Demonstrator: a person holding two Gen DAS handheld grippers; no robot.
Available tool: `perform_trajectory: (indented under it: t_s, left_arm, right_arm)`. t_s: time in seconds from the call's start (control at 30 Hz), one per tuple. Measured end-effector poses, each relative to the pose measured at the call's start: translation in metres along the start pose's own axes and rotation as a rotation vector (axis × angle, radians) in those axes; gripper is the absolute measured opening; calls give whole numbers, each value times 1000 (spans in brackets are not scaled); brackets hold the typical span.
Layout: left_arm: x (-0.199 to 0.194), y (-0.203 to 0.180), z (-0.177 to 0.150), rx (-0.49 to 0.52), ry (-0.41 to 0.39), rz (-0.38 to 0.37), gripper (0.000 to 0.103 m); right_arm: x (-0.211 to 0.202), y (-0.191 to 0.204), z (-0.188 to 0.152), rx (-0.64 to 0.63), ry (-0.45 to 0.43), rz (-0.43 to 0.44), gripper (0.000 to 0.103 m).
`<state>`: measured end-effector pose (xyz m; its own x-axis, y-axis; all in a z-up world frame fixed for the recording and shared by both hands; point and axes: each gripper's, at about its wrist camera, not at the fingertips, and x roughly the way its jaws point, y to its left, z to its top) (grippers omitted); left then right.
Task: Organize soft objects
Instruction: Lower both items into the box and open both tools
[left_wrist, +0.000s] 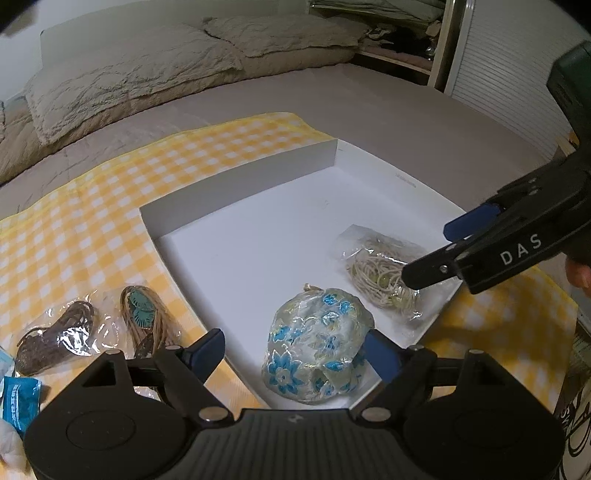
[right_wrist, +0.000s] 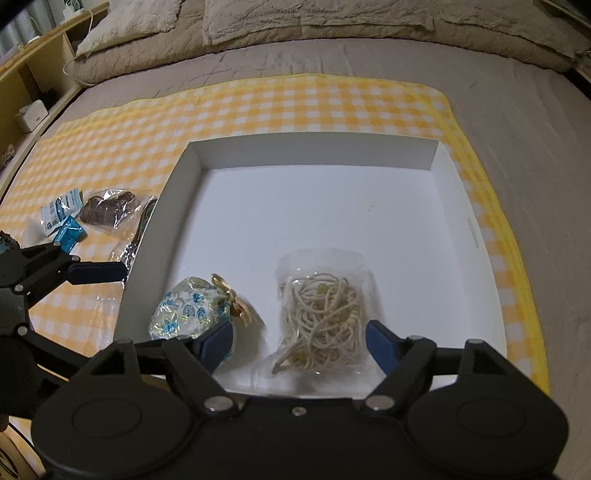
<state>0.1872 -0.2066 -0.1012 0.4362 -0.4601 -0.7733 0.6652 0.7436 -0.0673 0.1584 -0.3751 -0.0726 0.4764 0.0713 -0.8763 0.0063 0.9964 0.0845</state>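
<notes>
Left gripper (left_wrist: 295, 354) and right gripper (right_wrist: 300, 341), both pitched downward and released, straddle the floral pouch (left_wrist: 317, 350) and cord packet (right_wrist: 321, 325) at the white box's (right_wrist: 314, 151) 6 o'clock edge.

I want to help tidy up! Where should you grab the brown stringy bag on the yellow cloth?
Probably pinch the brown bag across its narrow middle, coming down from above. It lies flat on the cloth, beside another bag, so a sideways approach looks crowded.
</notes>
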Motion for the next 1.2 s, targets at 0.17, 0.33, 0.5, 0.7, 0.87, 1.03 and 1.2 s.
perform_trajectory:
  t_s: [0.17,0.33,0.5,0.7,0.87,1.03,1.2]
  left_arm:
    - [-6,3,0,-27,-6,7,85]
    - [-16,6,2,-54,-23,13,87]
    - [-29,6,2,-62,-43,19,89]
    - [-44,7,1,-80,-66,24,90]
    - [-57,9,0,-108,-86,38,94]
    - [-68,16,-2,-144,-112,67,101]
    - [-76,28,-6,-194,-132,114,103]
  right_arm:
    - [-6,-5,-4,18,-8,-11,80]
    - [-17,-7,-10,32,-29,-8,80]
    - [-28,-7,-14,34,-57,4,80]
    - [-40,-7,-20,35,-88,24,80]
    - [-52,-9,-26,35,-133,23,84]
    - [-65,-9,-32,57,-200,33,102]
    - [-68,-5,-33,57,-238,42,103]
